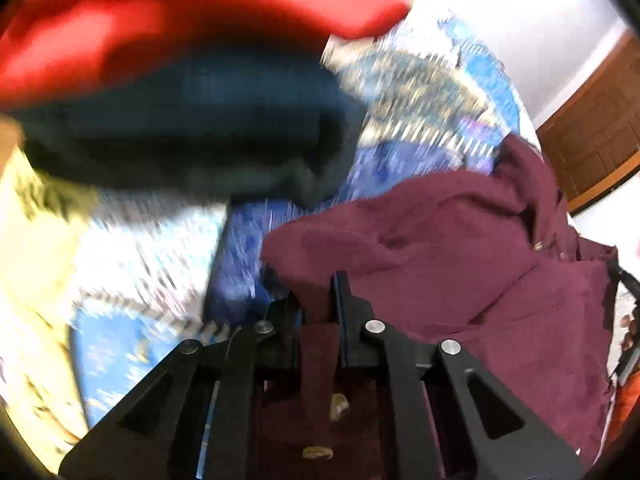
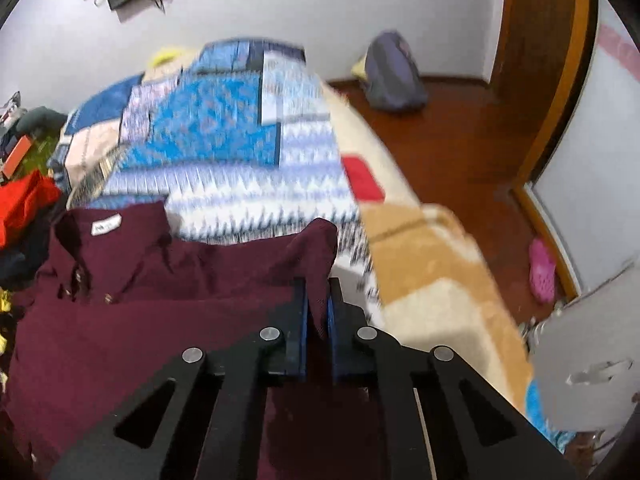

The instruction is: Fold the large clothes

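A maroon button-up shirt [image 2: 132, 308] lies on the bed, its collar and white label toward the upper left in the right wrist view. My right gripper [image 2: 318, 296] is shut on a fold of its cloth near the shoulder, the fabric pinched between the blue pads. The left wrist view shows the same maroon shirt [image 1: 460, 248] bunched up with small buttons showing. There my left gripper [image 1: 320, 300] is shut on a strip of the shirt that runs back between the fingers.
A blue and white patterned bedspread [image 2: 224, 136] covers the bed. A red garment [image 1: 172, 24] and a dark garment [image 1: 192, 128] lie blurred beyond the left gripper. A wooden floor [image 2: 460, 152], a grey bag [image 2: 394, 72] and a pink slipper [image 2: 542, 270] are to the right.
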`<control>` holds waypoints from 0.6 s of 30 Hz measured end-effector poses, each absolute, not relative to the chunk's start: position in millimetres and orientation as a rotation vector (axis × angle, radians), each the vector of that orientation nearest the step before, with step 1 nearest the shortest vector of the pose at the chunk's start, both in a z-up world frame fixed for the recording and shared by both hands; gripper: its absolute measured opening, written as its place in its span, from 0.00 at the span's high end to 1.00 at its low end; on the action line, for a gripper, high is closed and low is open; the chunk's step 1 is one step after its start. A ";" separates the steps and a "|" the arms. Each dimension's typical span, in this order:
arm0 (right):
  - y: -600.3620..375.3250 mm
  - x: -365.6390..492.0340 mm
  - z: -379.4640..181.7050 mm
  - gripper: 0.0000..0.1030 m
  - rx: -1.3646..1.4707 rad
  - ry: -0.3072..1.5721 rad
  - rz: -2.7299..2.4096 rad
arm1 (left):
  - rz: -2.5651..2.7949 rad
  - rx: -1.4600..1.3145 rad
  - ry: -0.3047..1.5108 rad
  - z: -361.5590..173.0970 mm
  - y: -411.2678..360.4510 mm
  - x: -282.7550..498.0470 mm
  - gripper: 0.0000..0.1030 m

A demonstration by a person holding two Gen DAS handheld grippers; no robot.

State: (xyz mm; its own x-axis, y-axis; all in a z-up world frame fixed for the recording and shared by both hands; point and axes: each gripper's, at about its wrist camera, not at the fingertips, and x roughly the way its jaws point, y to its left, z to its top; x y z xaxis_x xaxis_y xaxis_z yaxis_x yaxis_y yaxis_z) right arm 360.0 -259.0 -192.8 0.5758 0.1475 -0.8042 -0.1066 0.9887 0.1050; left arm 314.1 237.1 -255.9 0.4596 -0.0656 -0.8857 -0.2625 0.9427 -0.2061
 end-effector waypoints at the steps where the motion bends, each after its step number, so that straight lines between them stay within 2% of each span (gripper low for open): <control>1: -258.4 362.2 -186.9 0.93 0.047 0.928 0.146 | 0.129 -0.312 1.061 -242.4 235.1 316.2 0.89; 5: -255.4 375.6 -169.5 0.93 0.033 0.878 0.117 | 0.110 -0.231 0.949 -189.2 221.1 337.7 0.90; 8: -249.6 387.2 -168.0 0.93 0.009 0.873 0.091 | 0.114 -0.176 0.916 -169.9 215.0 359.0 0.90; 12: -248.6 394.2 -169.4 0.93 -0.022 0.878 0.029 | 0.170 -0.091 0.917 -170.4 205.5 376.3 0.86; 18: -254.7 369.4 -133.7 0.92 -0.059 0.798 -0.001 | 0.162 -0.072 0.943 -169.7 197.7 371.4 0.83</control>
State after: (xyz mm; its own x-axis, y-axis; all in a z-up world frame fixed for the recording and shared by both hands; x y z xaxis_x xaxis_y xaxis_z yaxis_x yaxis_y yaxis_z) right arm 369.4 -254.7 -133.7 0.6984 -0.0228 -0.7153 -0.0217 0.9984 -0.0531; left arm 371.4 197.7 -169.7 0.5761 0.1068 -0.8104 -0.1700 0.9854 0.0090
